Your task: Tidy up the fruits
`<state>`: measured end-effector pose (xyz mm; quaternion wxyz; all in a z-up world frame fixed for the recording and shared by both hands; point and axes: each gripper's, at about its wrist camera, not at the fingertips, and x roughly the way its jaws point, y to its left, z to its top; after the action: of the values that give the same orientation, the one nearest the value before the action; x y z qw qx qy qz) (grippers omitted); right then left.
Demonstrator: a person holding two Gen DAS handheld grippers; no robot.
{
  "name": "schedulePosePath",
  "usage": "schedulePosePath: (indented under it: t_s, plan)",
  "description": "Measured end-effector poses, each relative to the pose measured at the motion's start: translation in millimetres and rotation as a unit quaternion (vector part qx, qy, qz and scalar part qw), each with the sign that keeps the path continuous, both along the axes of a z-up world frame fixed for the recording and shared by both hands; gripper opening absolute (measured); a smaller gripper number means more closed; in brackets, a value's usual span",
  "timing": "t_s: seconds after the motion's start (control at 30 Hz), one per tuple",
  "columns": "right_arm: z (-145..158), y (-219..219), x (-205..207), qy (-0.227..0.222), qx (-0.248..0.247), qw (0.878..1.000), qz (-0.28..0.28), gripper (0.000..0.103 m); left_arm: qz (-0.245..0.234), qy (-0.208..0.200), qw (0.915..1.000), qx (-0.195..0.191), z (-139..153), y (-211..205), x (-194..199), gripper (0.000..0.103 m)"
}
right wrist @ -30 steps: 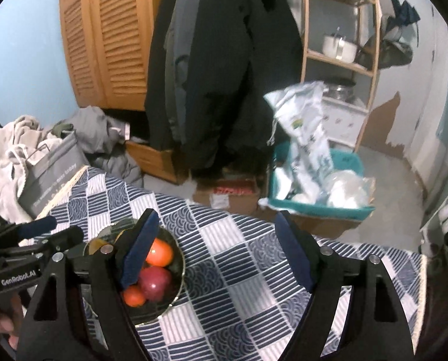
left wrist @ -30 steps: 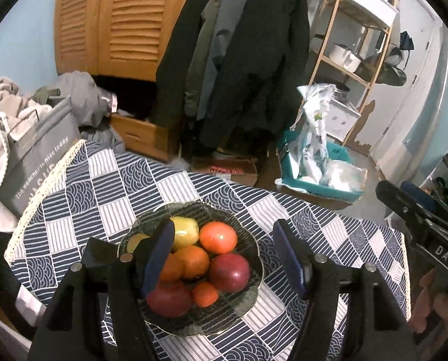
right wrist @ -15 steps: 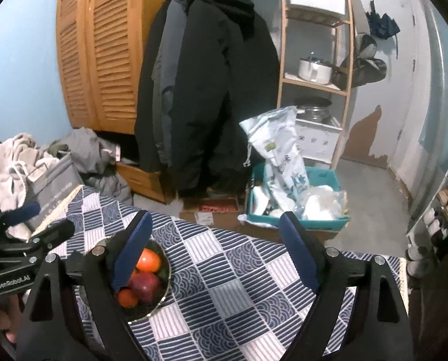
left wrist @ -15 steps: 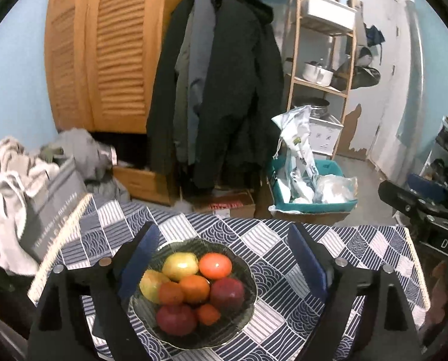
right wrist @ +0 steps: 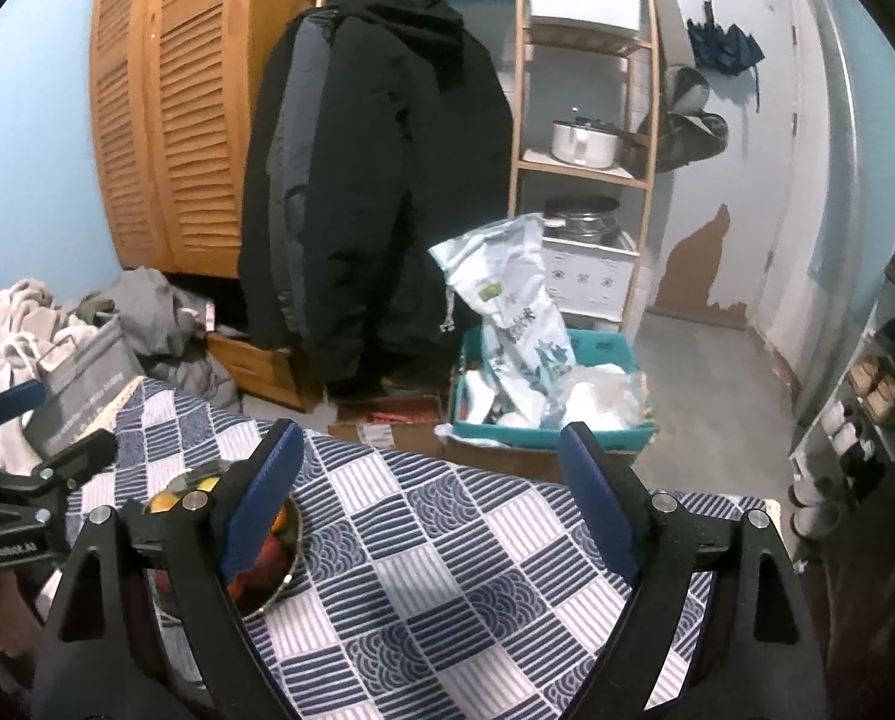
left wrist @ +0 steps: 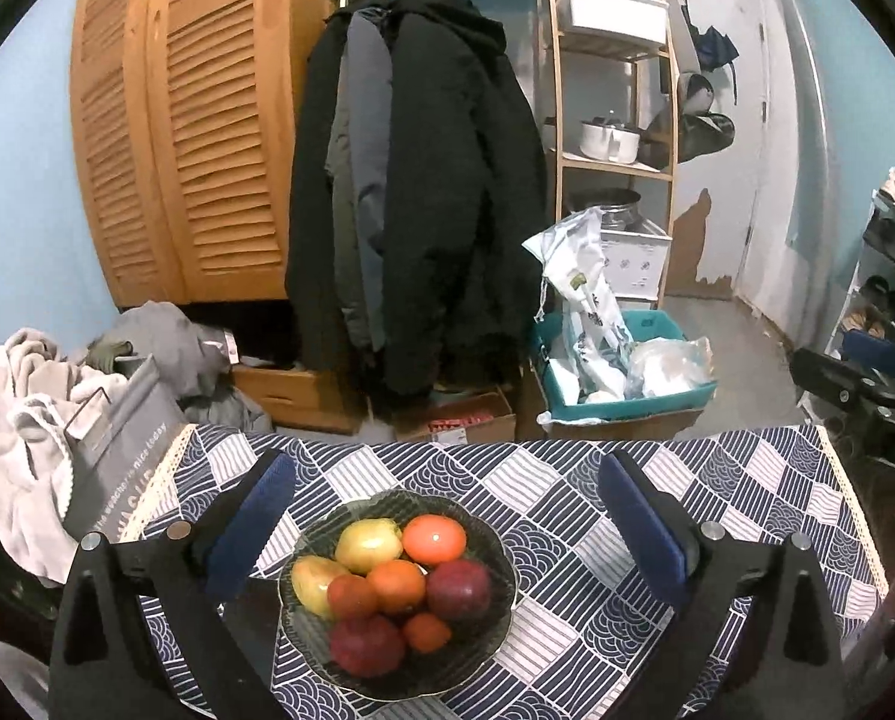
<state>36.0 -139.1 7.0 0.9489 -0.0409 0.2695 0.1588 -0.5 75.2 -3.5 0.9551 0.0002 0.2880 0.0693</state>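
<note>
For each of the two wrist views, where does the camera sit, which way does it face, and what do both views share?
Left wrist view: sits on the left tongs, angled down at the dark glass bowl of fruit between its wide-open fingers; the right tongs show at the right edge.
Right wrist view: sits on the right tongs, open over the blue-and-white patterned tablecloth; the left tongs and part of a hand show at the left edge.
Shared: bowl, tablecloth, black hanging coats, teal plastic bin.

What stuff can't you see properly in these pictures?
- Bowl, right wrist view: mostly hidden behind the right gripper's finger.
- Bowl's near-left rim, left wrist view: behind the left gripper's finger.
- Bag lettering, left wrist view: too small, partly cut off.
</note>
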Motion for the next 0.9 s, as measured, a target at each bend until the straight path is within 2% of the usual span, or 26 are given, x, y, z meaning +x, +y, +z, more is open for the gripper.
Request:
schedulePosePath:
  t_s: [0.47, 0.9]
  plan:
    - [-9, -23, 3, 0.017, -0.001, 1.000, -0.021, 0.086, -0.005, -0.006, 1.0000, 0.005, 3, -9, -1, 0.102]
    - [-10, -30, 1, 0.013, -0.007, 1.000, -0.026, 0.086, -0.008, 0.003, 0.9999, 0.009, 1, -14, 4, 0.102]
